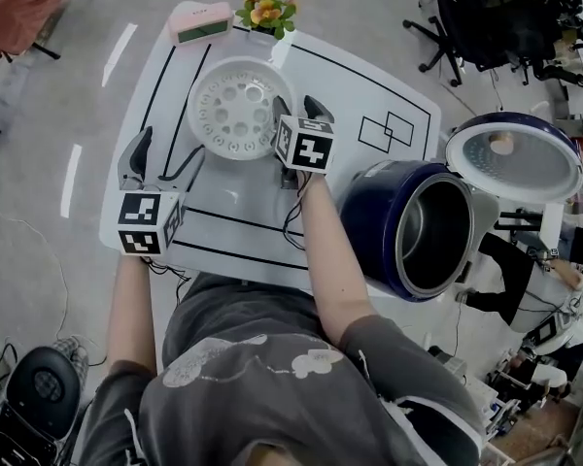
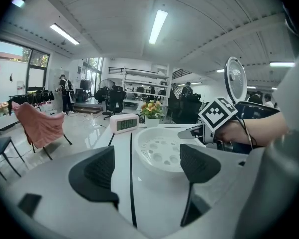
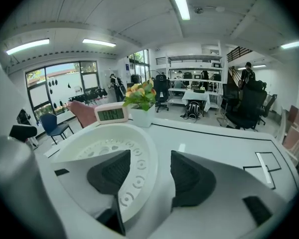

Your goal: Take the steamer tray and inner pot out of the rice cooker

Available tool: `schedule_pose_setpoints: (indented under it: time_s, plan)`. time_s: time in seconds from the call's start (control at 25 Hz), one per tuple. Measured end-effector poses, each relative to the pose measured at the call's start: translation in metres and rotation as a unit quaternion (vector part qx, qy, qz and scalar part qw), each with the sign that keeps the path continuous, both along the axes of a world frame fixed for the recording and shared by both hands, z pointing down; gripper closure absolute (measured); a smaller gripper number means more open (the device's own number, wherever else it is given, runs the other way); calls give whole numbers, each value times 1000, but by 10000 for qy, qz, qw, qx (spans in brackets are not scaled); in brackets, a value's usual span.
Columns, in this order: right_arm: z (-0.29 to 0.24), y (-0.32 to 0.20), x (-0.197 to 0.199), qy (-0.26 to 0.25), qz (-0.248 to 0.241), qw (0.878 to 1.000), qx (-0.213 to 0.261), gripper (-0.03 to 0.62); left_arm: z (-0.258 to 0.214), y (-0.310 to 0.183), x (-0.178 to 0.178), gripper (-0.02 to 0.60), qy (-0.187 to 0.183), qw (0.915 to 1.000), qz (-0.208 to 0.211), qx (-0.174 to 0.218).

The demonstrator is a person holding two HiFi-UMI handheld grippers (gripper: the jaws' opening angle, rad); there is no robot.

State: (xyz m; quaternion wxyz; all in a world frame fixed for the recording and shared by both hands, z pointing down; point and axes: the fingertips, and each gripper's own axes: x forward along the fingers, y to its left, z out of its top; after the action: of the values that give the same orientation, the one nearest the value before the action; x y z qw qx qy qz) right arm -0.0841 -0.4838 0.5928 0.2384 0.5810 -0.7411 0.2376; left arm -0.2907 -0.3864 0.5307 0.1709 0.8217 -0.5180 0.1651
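Note:
The white perforated steamer tray rests on the white table. My right gripper is open at the tray's right rim, one jaw inside the tray and one outside, with the rim between them and a gap to the pads. My left gripper hangs open over the table left of the tray, with nothing in it. The dark blue rice cooker stands at the table's right corner, its lid swung up. The metal inner pot sits inside it.
A pink digital clock and a small pot of flowers stand at the far edge behind the tray. Black lines and rectangles are marked on the tabletop. Office chairs and people are in the room beyond.

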Motion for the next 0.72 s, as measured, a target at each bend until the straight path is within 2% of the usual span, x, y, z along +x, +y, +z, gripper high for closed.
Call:
schedule_pose_setpoints:
  time_s: [0.2,0.52,0.72]
  plan:
    - [-45,12,-6,-78,-67,9983,579,305,-20,1,6,173,80,9996,76,250]
    - [-146,63,-23,-341,-406,9888,1393,301,-74,24,20,173,128,9974,193,685]
    - [-195,92,-17,-509,-560,9803,1823,301,-93,38,43,173,158,9955,258,894]
